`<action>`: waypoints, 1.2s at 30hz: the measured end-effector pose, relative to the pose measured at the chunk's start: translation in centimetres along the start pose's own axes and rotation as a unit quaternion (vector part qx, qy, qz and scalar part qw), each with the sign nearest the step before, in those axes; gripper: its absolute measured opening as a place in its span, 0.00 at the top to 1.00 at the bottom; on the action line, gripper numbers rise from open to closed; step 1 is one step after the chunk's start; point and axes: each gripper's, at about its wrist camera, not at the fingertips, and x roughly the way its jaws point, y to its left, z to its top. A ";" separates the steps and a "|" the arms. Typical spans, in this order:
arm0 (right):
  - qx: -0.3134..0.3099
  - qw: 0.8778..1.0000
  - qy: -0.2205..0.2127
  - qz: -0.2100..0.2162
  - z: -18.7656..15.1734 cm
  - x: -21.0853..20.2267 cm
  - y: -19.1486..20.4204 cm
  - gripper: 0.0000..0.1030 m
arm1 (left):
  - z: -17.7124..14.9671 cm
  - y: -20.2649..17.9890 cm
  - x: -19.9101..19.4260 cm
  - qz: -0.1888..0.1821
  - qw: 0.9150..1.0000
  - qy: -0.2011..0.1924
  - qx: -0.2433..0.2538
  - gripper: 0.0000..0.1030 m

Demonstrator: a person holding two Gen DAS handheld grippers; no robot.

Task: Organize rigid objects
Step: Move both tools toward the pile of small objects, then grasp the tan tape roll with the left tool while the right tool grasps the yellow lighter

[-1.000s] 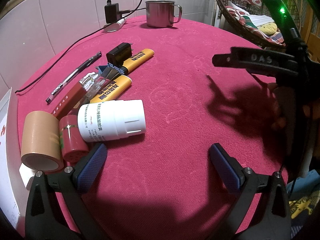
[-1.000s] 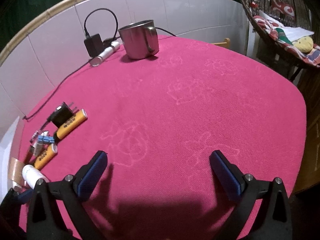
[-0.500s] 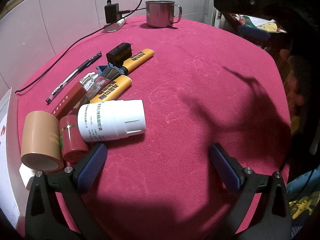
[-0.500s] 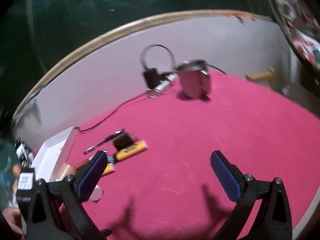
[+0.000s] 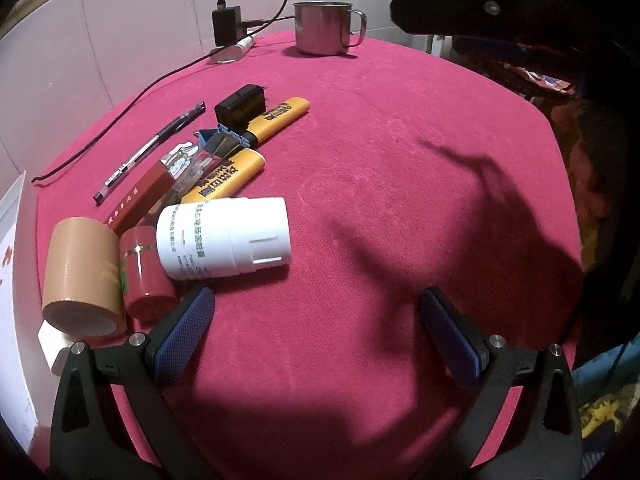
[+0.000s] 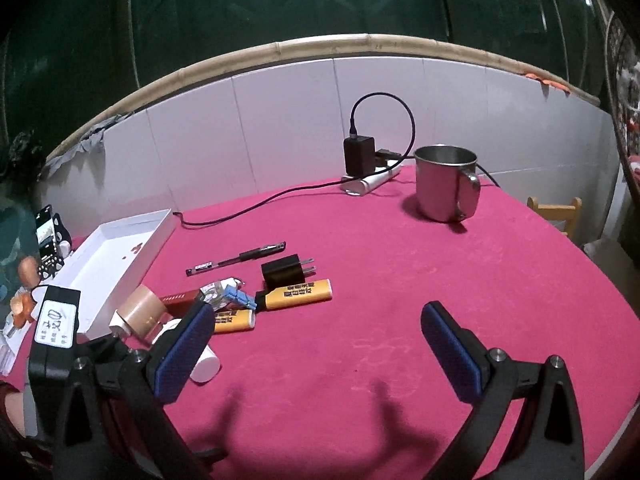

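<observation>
Now the right tongs [image 6: 316, 344] have swung up and leftward from a second ago: where their camera then looked down at bare pink cloth, it now takes in the whole cluster of items and the white box [image 6: 116, 256] at the counter's left edge. Their jaws stand wide and hold nothing. The left tongs [image 5: 316, 332] have not moved over the same second; they hover low over the counter [image 5: 400, 184], jaws also wide and empty, with the left pad just beside the red cylinder [image 5: 146, 276].

The things to be sorted lie in a loose heap on the left side of the counter: a white pill bottle [image 5: 224, 238] on its side, touching the red cylinder, which sits against a roll of tan tape [image 5: 82, 272]. Behind them lie two yellow markers [image 5: 276, 120], a red slim box [image 5: 138, 200], a small blue piece [image 5: 222, 136], a black plug adapter [image 5: 242, 106] and a black pen [image 5: 152, 146]. The steel mug [image 5: 326, 28] and a plugged-in charger [image 5: 226, 24] stand well apart at the far edge.

Nothing is gripped yet and the white box looks empty apart from small red marks. The right tongs' turn toward the heap reads as lining up a first pick, probably with the box as the destination.
</observation>
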 end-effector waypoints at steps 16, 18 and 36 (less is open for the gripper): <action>-0.050 0.995 0.082 -0.002 1.6 5.8 -1.0 0.00 | -0.9 11.9 -9.8 0.097 0.977 -0.110 -0.153 0.02; -0.068 0.994 0.089 -0.009 1.6 6.5 -0.8 0.00 | -1.2 12.3 -9.6 0.097 0.979 -0.096 -0.149 0.08; -0.263 0.941 0.180 0.114 2.4 14.5 1.1 0.16 | 0.3 11.7 -4.5 0.084 0.987 -0.006 -0.136 0.44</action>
